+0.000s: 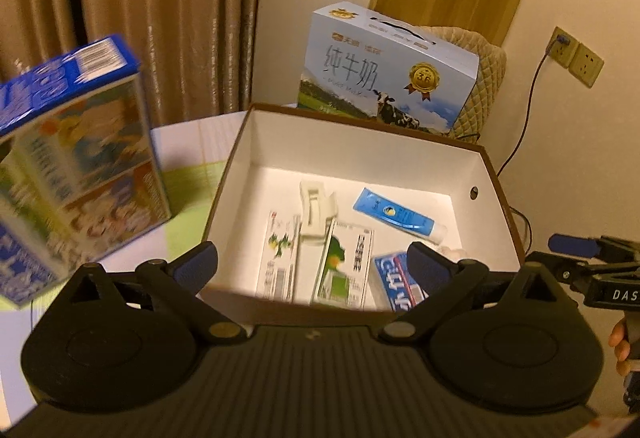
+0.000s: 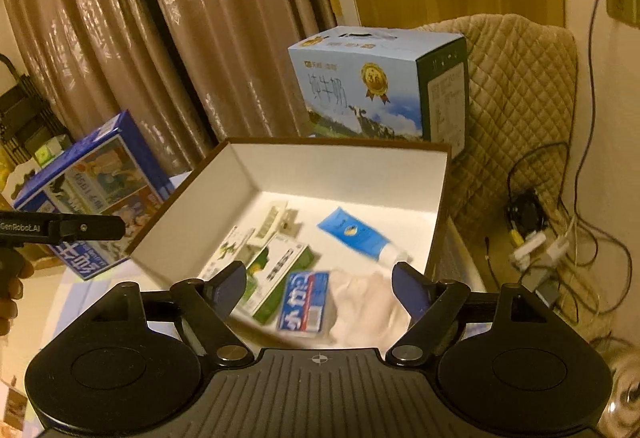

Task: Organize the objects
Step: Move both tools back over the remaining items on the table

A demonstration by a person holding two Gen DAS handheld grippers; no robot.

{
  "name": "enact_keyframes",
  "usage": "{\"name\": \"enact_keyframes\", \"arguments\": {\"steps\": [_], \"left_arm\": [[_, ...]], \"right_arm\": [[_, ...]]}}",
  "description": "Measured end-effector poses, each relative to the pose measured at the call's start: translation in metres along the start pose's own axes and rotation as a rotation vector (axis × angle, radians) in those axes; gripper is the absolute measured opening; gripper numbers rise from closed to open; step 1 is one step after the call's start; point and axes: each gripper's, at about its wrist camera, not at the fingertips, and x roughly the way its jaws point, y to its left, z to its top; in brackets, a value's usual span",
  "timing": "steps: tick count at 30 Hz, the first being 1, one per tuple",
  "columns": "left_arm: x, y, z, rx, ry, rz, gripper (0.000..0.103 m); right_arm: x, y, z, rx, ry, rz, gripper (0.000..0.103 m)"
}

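Most of the sorting looked done: the open box (image 1: 496,198) already held a blue tube (image 1: 394,214), two green cartons (image 1: 346,266), a white clip (image 1: 316,212) and a toothpaste pack (image 1: 400,284). Both the left gripper (image 1: 314,258) and right gripper (image 2: 318,280) hovered at its near edge, spread wide, holding nothing. A blue carton (image 1: 80,166) remained outside, left of the box.

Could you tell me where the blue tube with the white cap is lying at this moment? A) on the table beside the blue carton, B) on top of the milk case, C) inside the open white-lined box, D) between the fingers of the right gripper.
C: the blue tube lies on the floor of the open box, among the small cartons, and both grippers are open and empty.
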Motion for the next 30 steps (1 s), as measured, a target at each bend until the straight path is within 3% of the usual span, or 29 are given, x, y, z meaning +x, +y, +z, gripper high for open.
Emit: {"name": "enact_keyframes", "arguments": {"steps": [14,30], "left_arm": [[-0.064,0.018,-0.071,-0.097,0.044,0.054,0.1],[-0.088,0.028,-0.137,-0.106,0.124,0.095,0.1]], "right_arm": [[-0.046,0.03,-0.048,0.035,0.037,0.026,0.079],[-0.056,0.053,-0.104,0.027,0.154,0.027,0.079]]}}
